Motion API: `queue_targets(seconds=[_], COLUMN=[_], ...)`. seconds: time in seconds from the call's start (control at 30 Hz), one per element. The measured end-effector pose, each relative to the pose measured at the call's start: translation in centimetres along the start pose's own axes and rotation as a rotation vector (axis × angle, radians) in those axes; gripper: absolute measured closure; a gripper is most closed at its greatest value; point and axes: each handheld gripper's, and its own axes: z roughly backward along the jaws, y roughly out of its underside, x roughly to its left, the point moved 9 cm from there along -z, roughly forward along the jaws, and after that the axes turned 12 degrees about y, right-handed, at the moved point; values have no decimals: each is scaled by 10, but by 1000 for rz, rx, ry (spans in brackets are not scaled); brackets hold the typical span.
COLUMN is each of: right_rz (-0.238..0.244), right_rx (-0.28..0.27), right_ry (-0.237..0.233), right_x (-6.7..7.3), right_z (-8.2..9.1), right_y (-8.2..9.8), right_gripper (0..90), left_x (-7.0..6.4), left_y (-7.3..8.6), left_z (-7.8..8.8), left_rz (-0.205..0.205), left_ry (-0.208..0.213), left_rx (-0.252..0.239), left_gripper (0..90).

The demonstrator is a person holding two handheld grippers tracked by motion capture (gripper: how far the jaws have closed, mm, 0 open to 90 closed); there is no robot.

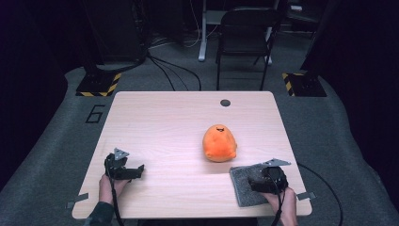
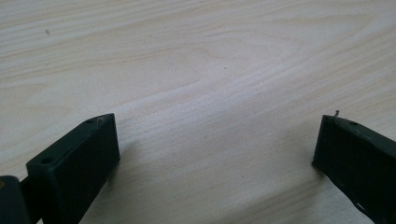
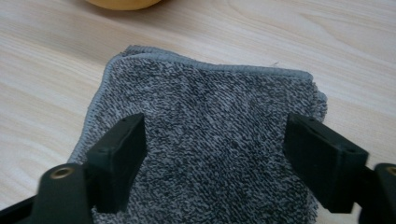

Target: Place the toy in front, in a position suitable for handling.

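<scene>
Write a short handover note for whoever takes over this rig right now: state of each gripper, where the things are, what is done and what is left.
Left gripper: open, over bare table, holding nothing.
Right gripper: jaws open, above the folded grey towel, one on each side of its middle; no grip visible.
Towel: flat at the near right corner of the table, by the person's right hand.
Orange plush toy: just beyond the towel, free of both grippers.
Done: the right gripper is over the towel.
Left: probably close on the towel and lift it.

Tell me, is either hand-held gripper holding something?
No. The right hand-held gripper hovers open over the folded grey towel, with no fold pinched. The left hand-held gripper is open over bare table.
</scene>
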Motion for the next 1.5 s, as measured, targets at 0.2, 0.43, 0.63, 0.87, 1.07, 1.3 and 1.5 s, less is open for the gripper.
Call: queue_targets(seconds=[0.2,0.43,0.63,0.87,1.07,1.3,1.5], right_rz=[13,54,57,16,-15,-62,-26], right_rx=[3,48,46,40,-10,-79,-141], right_ry=[-2,3,-1,-20,0,47,106], right_x=[4,10,10,5,-9,-38,-63], right_z=[-3,-13,-13,-9,4,14,14], right_y=[7,14,16,15,5,-17,-42], right_gripper=[374,364,692,791,791,792,791], left_x=[0,0,0,0,0,0,0], left_y=[0,0,0,0,0,0,0], left_z=[0,0,0,0,0,0,0], left_rz=[-1,-1,0,0,-1,-1,1], left_ry=[1,0,0,0,1,1,-1], left_rx=[0,0,0,0,1,0,0], left_gripper=[3,3,3,3,3,3,3])
